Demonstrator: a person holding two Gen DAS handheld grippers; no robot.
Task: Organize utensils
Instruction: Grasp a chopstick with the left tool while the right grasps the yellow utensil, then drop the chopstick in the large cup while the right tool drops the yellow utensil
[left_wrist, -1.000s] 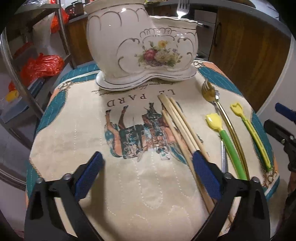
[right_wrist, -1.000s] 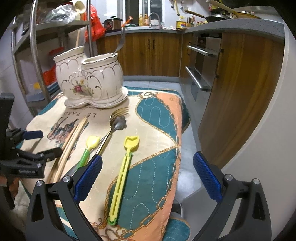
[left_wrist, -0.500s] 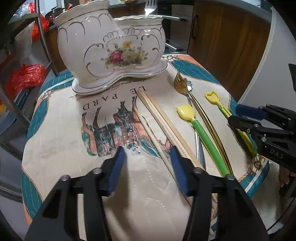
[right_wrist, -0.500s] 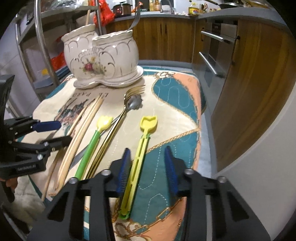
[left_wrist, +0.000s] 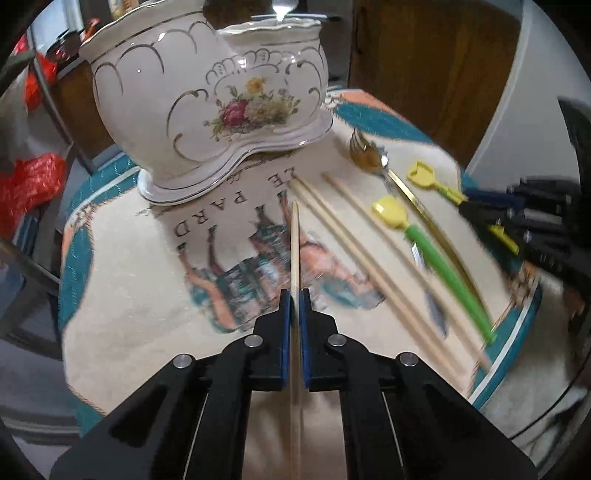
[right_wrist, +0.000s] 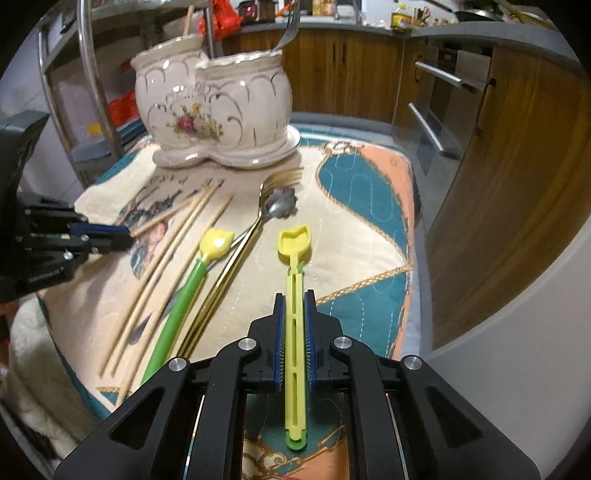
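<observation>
The cloth (left_wrist: 147, 295) is showing "LE PARD" upside down in the left view; small white print on the left gripper (right_wrist: 127, 233) is staying unreadable

Bare cloth (left_wrist: 140, 295) at 9 o'clock: passable. Holder (left_wrist: 207, 96) blocks 12. Chopsticks (left_wrist: 369, 258), spoon (left_wrist: 436, 254) crowd 2 to 3.
</observation>
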